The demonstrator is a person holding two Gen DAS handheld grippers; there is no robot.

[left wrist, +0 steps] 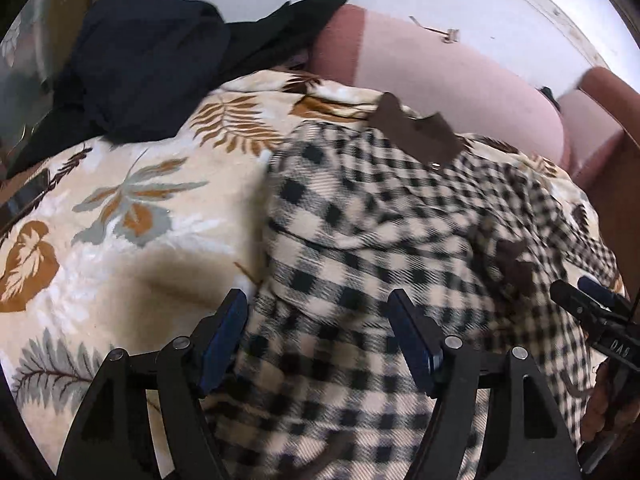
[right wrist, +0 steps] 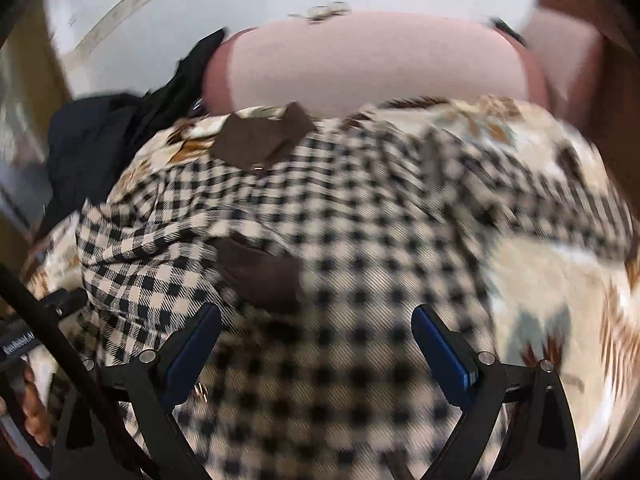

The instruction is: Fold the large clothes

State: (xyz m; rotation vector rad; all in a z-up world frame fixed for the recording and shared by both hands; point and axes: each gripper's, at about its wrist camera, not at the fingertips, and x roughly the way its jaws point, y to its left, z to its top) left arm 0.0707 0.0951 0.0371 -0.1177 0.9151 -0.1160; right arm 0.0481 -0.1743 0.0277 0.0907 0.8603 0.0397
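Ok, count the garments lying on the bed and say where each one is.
2, possibly more. The checked shirt lies spread on the leaf-print blanket under both open grippers. The dark clothing is heaped at the far left by the pink headboard; it may hide several pieces.

Both wrist cameras look closely down and forward over the checked coat (left wrist: 360, 220) (right wrist: 320, 240), sharing its brown collar (left wrist: 416, 132) (right wrist: 262, 136) and the pink headboard (left wrist: 440, 76) (right wrist: 360, 64).

Soft, even daylight with faint shadows and no glare. Both views are motion-blurred, the right wrist view most. Fisheye bending and dark vignetting mark the edges.
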